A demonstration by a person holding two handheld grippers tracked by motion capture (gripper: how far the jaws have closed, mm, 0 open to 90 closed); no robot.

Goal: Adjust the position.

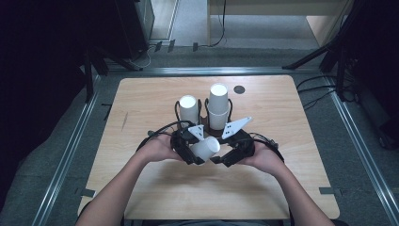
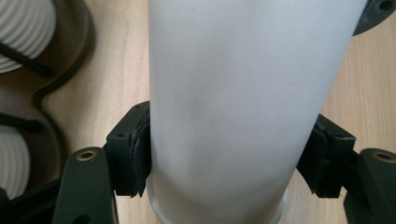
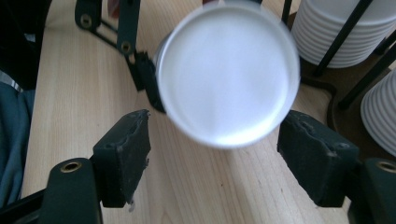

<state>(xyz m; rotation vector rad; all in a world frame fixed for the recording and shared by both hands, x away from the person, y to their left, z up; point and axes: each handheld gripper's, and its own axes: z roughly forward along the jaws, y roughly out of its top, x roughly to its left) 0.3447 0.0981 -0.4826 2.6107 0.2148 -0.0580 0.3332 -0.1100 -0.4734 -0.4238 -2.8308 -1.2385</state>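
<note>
I have one cup (image 1: 205,149) off the stacks, at lower centre over the desk (image 1: 291,141), left gripper (image 1: 192,153) clamped on its wall; right gripper (image 1: 225,157) jaws wide around its base, untouching. Separating or placing remains.

Light wooden counter (image 1: 282,179), centre frame. Black wire rack (image 1: 203,109) at upper centre carries two stacks of white cups: shorter stack (image 1: 188,109) left, taller stack (image 1: 219,108) right. Small dark disc (image 1: 239,89) lies just right of the taller stack.

A white cup's (image 3: 229,79) base faces the open right gripper (image 3: 219,149).
</note>
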